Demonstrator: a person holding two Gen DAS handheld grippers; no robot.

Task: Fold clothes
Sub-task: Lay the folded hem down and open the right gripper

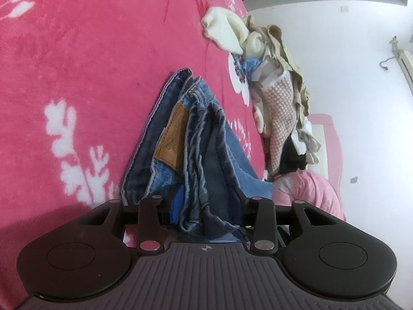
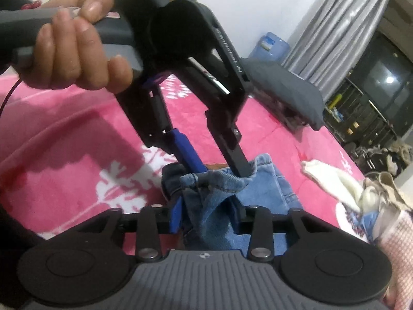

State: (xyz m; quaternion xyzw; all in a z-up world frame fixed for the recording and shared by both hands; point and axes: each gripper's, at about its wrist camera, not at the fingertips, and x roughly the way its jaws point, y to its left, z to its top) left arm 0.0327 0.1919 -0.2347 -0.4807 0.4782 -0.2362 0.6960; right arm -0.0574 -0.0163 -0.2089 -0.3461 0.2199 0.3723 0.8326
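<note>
Folded blue jeans [image 1: 152, 139] with a brown leather patch lie on a pink flowered blanket [image 1: 77, 64]. In the left wrist view a bunched denim edge fills the gap between my left gripper's [image 1: 206, 201] jaws, which press on it. The right wrist view shows a hand [image 2: 74, 44] holding that left gripper [image 2: 222, 173]. Its blue and black fingers are sunk into the top fold of the jeans [image 2: 268, 188]. Closer to the camera, my right gripper [image 2: 206, 214] is shut on the same bundle of denim, a little below the left one. Both sets of fingertips are hidden in the cloth.
A heap of unfolded clothes [image 1: 278, 108], cream, beige and checked pink, lies right of the jeans near the bed's edge, seen too as the heap [image 2: 374, 196]. A pink pillow [image 1: 309, 191] sits beside it. A dark grey cushion [image 2: 284, 87] rests farther back; a white wall and curtains stand beyond.
</note>
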